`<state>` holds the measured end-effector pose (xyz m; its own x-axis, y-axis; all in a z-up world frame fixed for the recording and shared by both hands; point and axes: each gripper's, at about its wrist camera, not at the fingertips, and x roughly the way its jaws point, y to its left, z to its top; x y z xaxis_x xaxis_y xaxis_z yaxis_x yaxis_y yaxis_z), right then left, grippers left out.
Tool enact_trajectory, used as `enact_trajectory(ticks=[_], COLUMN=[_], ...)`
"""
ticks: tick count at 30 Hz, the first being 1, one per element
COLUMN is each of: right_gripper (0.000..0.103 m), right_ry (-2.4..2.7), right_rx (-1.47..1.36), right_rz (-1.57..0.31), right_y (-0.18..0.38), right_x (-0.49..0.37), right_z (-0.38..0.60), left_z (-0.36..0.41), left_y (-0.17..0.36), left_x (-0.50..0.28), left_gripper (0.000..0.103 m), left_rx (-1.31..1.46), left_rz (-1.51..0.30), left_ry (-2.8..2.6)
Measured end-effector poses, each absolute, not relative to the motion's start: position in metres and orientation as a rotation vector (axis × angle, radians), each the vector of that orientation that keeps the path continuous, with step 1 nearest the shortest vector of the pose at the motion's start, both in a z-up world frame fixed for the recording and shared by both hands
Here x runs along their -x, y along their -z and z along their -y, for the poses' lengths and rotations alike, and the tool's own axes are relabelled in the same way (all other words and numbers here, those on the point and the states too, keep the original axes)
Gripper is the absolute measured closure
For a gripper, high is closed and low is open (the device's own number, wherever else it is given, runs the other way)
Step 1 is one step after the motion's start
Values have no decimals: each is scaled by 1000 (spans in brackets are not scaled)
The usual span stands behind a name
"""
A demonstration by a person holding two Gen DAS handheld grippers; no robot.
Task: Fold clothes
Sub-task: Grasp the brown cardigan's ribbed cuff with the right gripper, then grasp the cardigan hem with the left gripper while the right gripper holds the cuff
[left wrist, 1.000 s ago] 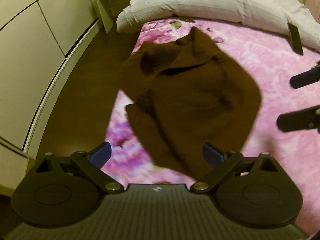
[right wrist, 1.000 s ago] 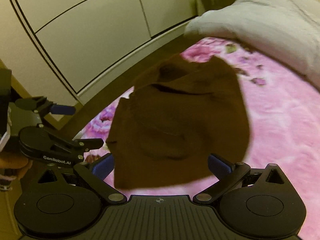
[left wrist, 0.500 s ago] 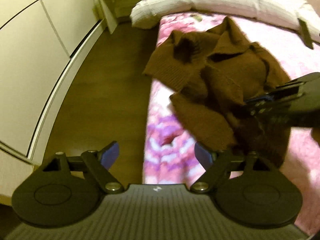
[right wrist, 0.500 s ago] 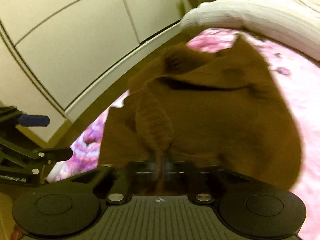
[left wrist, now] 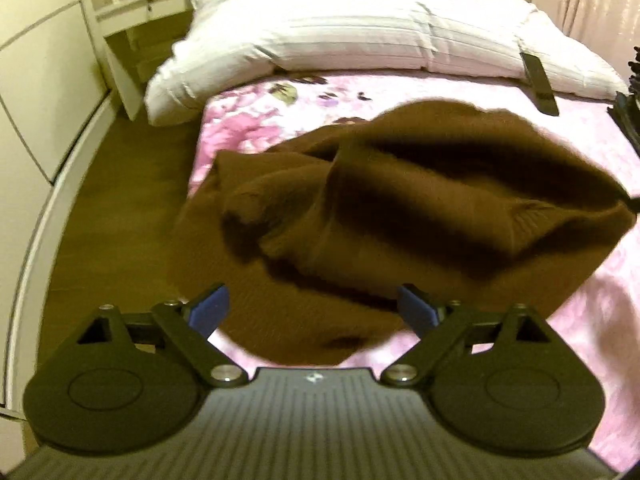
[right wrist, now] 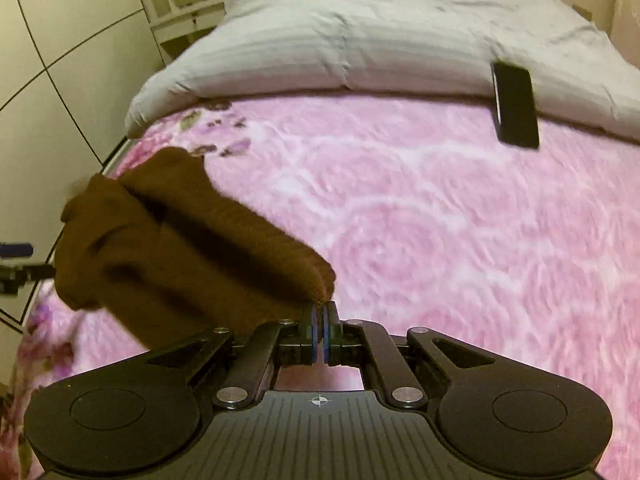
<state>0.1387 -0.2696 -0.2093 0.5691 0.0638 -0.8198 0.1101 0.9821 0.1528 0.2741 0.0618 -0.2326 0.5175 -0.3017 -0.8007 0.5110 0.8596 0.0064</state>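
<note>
A brown knitted sweater (left wrist: 400, 216) lies bunched on the pink flowered blanket (left wrist: 248, 120), with its left part hanging over the bed's edge. My left gripper (left wrist: 313, 308) hovers over the sweater's near hem. Its jaws are opening, and the blue pads stand wide apart without pressing on the cloth. In the right wrist view my right gripper (right wrist: 319, 316) is shut on an edge of the sweater (right wrist: 180, 248), which trails away to the left. The left gripper's fingers (right wrist: 16, 264) show at that view's left edge.
A white striped duvet (left wrist: 340, 28) covers the far end of the bed. A dark phone-like slab (right wrist: 514, 104) lies at the duvet's edge. Cream wardrobe doors (left wrist: 32, 80) and a brown floor strip (left wrist: 120, 200) run along the bed's left side.
My right gripper went from wide open to shut on the sweater's edge and dragged it to the right. The left gripper shifted from over the floor to over the sweater.
</note>
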Motion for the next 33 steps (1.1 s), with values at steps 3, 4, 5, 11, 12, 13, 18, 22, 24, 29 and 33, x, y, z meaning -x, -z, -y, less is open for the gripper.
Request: enact_trajectory(ticks=[3, 4, 5, 11, 12, 13, 18, 22, 24, 29, 33], right_gripper=[102, 102, 102, 102, 102, 102, 102, 102, 102, 103, 103], right_ry=[18, 14, 10, -27, -31, -34, -46, -63, -63, -23, 16], right_rx=[-225, -235, -244, -267, -268, -269, -302, -317, -324, -345, -359], right_rz=[-996, -1002, -1007, -994, -989, -985, -975, -974, -964, -954, -942], right_y=[221, 224, 227, 219, 217, 215, 212, 218, 219, 216, 203], right_x=[-128, -125, -124, -117, -115, -112, -95, -86, -82, -74, -64], right_z=[266, 265, 264, 264, 266, 268, 277, 281, 284, 300, 322], left_z=[-57, -55, -52, -11, -1, 9, 41, 58, 62, 63, 54], left_y=[229, 225, 223, 220, 221, 223, 238, 258, 266, 261, 236], left_x=[-279, -278, -275, -265, -268, -271, -309, -331, -331, -324, -294], left_gripper=[15, 15, 15, 15, 15, 15, 15, 15, 15, 73, 97], left_rx=[-221, -228, -255, -512, -559, -606, -719, -748, -785, -765, -750], left_rz=[-896, -882, -865, -747, -720, -693, -665, -754, -764, -818, -777], left_ry=[515, 521, 537, 678, 703, 729, 800, 943, 995, 1027, 989])
